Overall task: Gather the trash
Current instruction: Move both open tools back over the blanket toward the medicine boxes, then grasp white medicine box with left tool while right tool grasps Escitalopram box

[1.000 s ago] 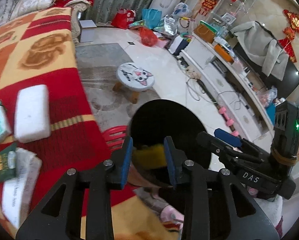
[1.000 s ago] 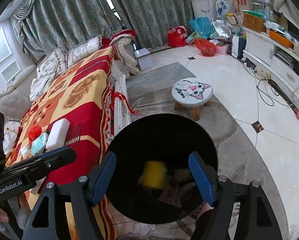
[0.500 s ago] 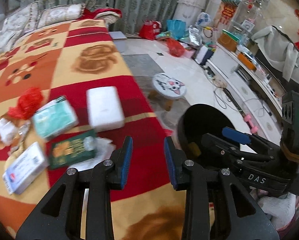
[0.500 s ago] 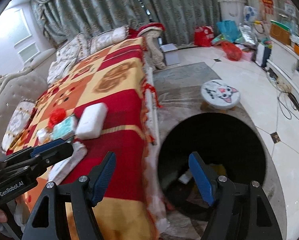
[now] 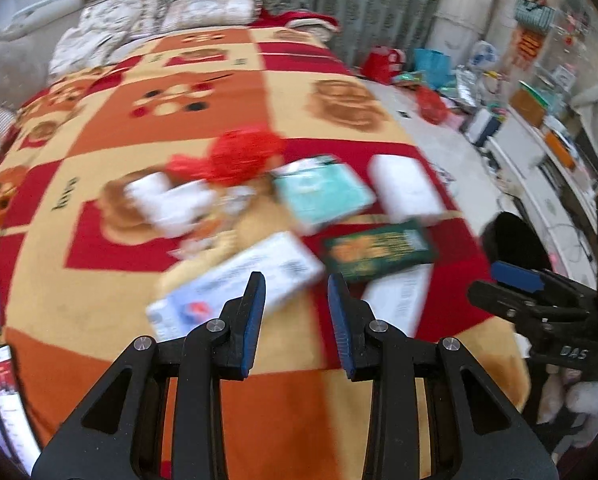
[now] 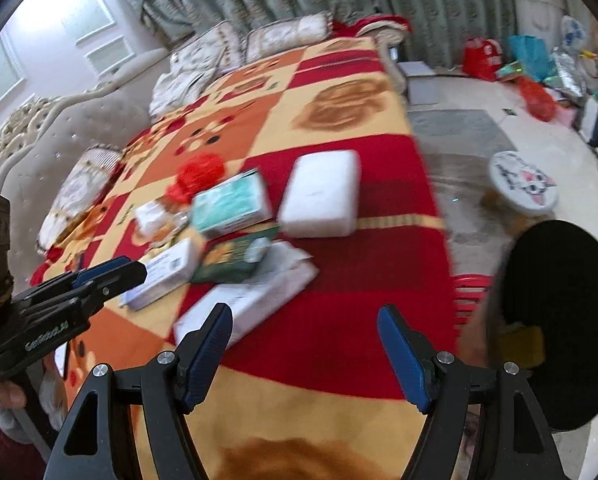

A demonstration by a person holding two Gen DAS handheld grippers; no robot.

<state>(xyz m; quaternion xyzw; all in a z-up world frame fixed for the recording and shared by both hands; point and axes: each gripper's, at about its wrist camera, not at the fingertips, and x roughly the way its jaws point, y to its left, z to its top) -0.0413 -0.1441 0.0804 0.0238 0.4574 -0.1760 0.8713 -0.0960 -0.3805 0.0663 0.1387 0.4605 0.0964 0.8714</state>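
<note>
Trash lay clustered mid-bed toward its right edge, a white-and-blue box (image 5: 235,284) nearest, while the left hand-held gripper (image 5: 295,316) and right hand-held gripper (image 6: 305,356) hovered released and empty, probably since the black bin (image 6: 559,320) waited just off that edge.

The bed's checked blanket (image 6: 339,344) lay under both my pairs of jaws. Ahead of my right jaws sat a white packet (image 6: 255,296), a dark green box (image 6: 235,256) and a white pad (image 6: 321,194). Farther on lay a teal pack (image 6: 231,204) and red crumpled plastic (image 6: 197,172) (all somewhat blurred).
</note>
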